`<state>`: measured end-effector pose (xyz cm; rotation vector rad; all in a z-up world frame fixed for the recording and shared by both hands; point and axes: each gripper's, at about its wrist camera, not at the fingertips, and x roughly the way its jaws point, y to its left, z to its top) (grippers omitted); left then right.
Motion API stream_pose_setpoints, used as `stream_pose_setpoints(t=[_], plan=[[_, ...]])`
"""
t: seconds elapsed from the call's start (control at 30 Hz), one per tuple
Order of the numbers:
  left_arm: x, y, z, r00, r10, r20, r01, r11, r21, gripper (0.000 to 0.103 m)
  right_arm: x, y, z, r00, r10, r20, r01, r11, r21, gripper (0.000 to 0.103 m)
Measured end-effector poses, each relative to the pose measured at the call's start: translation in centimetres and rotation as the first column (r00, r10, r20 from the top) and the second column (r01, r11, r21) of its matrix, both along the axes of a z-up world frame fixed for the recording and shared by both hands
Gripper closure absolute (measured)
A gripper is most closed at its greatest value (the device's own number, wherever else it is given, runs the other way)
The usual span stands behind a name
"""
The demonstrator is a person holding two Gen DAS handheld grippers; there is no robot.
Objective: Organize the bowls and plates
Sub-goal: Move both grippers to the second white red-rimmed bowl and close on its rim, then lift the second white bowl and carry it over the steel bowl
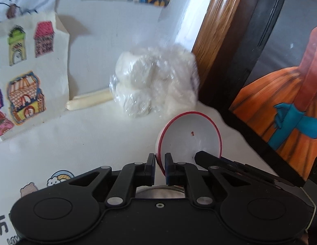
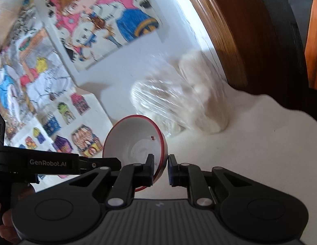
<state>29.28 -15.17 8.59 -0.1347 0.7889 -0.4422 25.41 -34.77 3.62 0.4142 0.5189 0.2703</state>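
A white bowl with a red rim (image 1: 189, 136) is held up off the white table, tilted on its side. My left gripper (image 1: 160, 166) is shut on its rim, one finger inside and one outside. My right gripper (image 2: 160, 167) is shut on the opposite part of the rim of the same bowl (image 2: 133, 140). The right gripper's black finger (image 1: 207, 157) shows at the bowl's far edge in the left wrist view. The left gripper's body, marked GenRobot.AI (image 2: 48, 162), reaches in from the left in the right wrist view.
A clear plastic bag of white lumps (image 1: 156, 81) lies on the white table (image 1: 86, 138) behind the bowl; it also shows in the right wrist view (image 2: 178, 106). Coloured drawings (image 1: 25, 77) lean on the wall at left. A dark wooden frame (image 1: 230, 40) and an orange painting (image 1: 281, 91) stand at right.
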Motion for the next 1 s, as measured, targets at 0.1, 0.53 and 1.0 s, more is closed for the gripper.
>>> stream_pose_setpoints(t=[0.1,0.53,1.0], plan=[[-2.0,1.4,1.0,1.000,0.000,0.023,0.001,0.999,-0.034,0.094,-1.5,0.6,1.2,0.999,0.013,0.037,-0.013,1.000,-0.009,0.088],[-10.2,9.1,4.4,0.989,0.020,0.147,-0.004,0.994,-0.105,0.094,-8.2,6.0,5.3,0.981,0.096,0.167,-0.086,0.994,-0.065,0.088],[-16.8,18.8,1.6,0.971,0.188,0.145,-0.159,0.968,-0.193,0.094,-12.9,14.1,4.4,0.952,0.242,0.186,-0.233,0.970,-0.069,0.087]])
